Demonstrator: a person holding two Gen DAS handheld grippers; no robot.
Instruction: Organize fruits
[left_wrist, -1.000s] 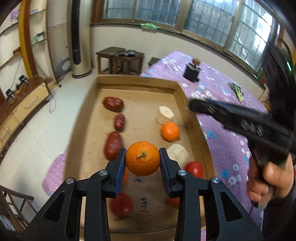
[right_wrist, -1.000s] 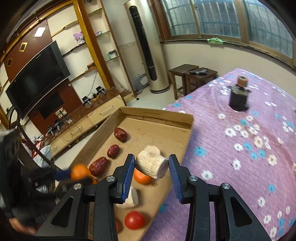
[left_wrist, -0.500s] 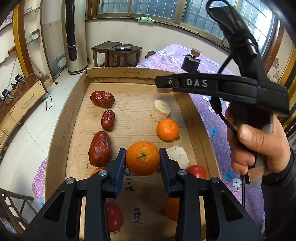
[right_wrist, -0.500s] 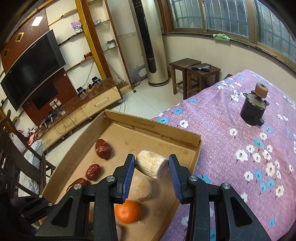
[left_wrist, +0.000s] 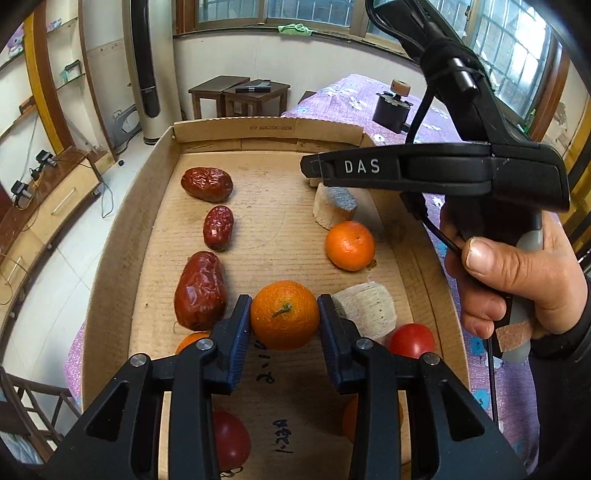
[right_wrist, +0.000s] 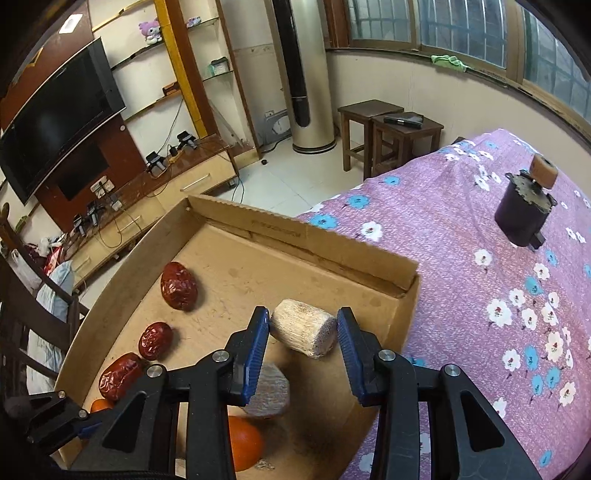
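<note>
My left gripper (left_wrist: 284, 317) is shut on an orange (left_wrist: 284, 314) and holds it over the middle of a shallow cardboard box (left_wrist: 110, 258). In the box lie three red dates (left_wrist: 207, 184), another orange (left_wrist: 349, 245), pale yam pieces (left_wrist: 364, 308) and red tomatoes (left_wrist: 412, 339). My right gripper (right_wrist: 303, 334) is shut on a pale yam piece (right_wrist: 303, 332) above the box's far right corner (right_wrist: 399, 288); another yam piece (right_wrist: 269, 387) and an orange (right_wrist: 243, 446) lie below it. The right gripper also shows in the left wrist view (left_wrist: 314, 168).
The box rests on a purple flowered cloth (right_wrist: 480, 295). A small dark motor with a brown wheel (right_wrist: 524, 206) stands on the cloth beyond the box. Two wooden stools (right_wrist: 391, 136), a tower air conditioner (right_wrist: 303, 74) and a TV unit (right_wrist: 55, 125) stand on the floor beyond.
My right gripper has carried the yam piece toward the box's far right corner. My left gripper has moved a little forward and lower with the orange in it.
</note>
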